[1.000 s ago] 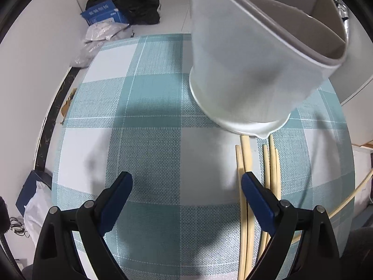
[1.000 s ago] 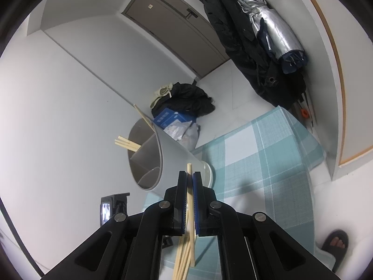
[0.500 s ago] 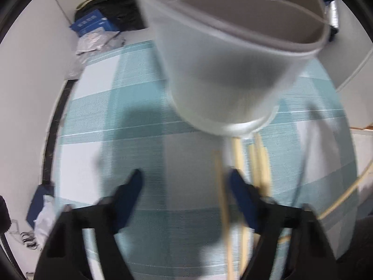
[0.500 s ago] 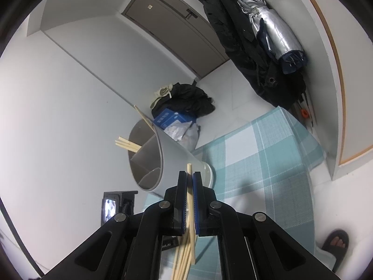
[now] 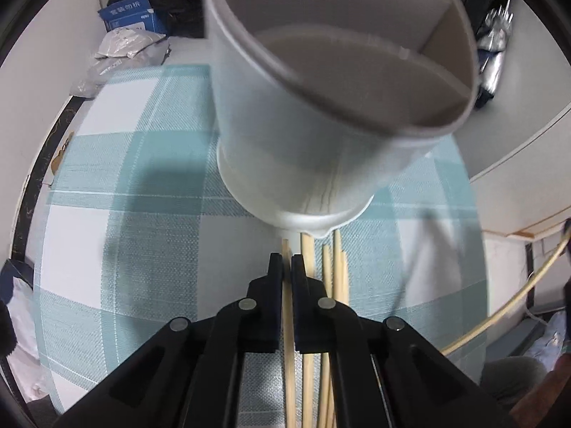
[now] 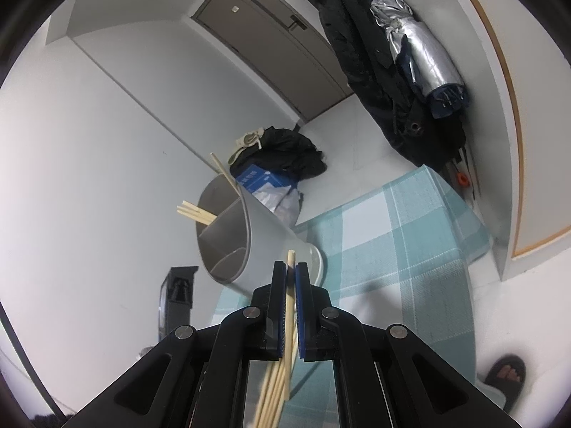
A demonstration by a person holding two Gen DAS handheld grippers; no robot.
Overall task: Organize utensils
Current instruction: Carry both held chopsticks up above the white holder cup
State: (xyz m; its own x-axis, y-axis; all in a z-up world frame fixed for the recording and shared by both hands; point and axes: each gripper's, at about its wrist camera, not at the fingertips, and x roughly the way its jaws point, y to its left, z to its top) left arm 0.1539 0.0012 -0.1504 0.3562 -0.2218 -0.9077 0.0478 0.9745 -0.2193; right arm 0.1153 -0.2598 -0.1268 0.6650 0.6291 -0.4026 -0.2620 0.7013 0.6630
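The left gripper (image 5: pixel 287 267) has just closed on one chopstick (image 5: pixel 288 321) beside the holder (image 5: pixel 285 142); pickup can proceed. The right gripper (image 6: pixel 290 278) clamps another chopstick (image 6: pixel 289 285).

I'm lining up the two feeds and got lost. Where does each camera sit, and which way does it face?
Left wrist: on the left gripper, tilted steeply down at the checked cloth; its black fingers are shut on a chopstick below the grey holder.
Right wrist: on the right gripper, facing shallowly across the room toward the door; its fingers are shut on a chopstick; a sandalled foot shows.
Shared: holder, cloth, blue box.
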